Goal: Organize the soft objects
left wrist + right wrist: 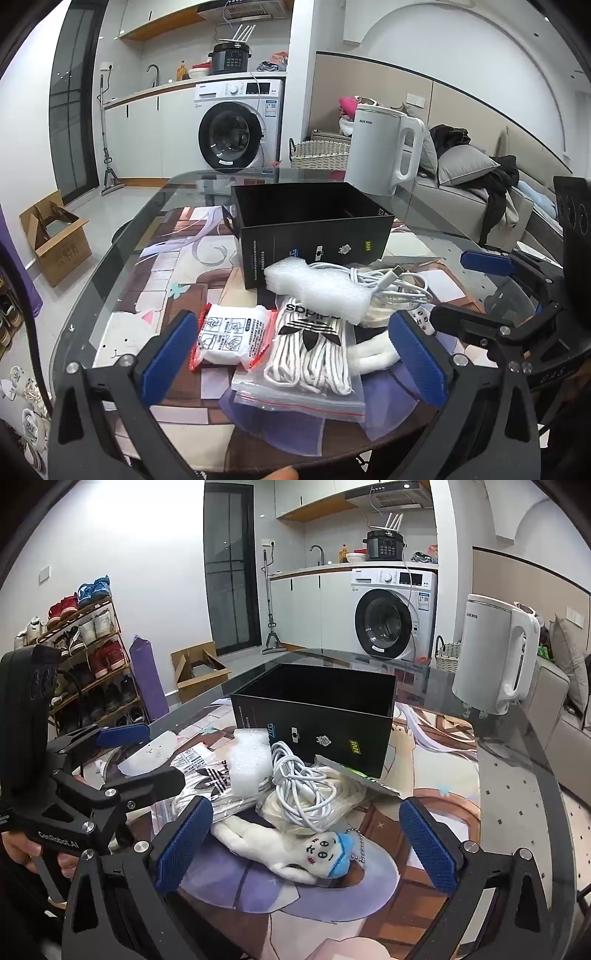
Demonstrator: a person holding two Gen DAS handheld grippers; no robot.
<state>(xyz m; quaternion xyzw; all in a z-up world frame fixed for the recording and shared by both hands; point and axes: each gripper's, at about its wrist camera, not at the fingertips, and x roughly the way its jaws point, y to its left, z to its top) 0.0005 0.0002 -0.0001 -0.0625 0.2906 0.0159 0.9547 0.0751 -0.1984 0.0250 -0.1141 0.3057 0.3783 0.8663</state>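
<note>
Nothing packed yet: black box (314,221) empty (as far as visible), soft items loose on table (517,794), both grippers' fingers (417,354) wide, holding nothing.

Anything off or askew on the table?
Black cardboard box sits tilted: its front corner rests on the flat green-edged card, beside the heap of coiled white cable. Nothing looks spilled or damaged.

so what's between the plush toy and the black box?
Right wrist view: coiled white cable lies between the plush toy and the black box.
</note>
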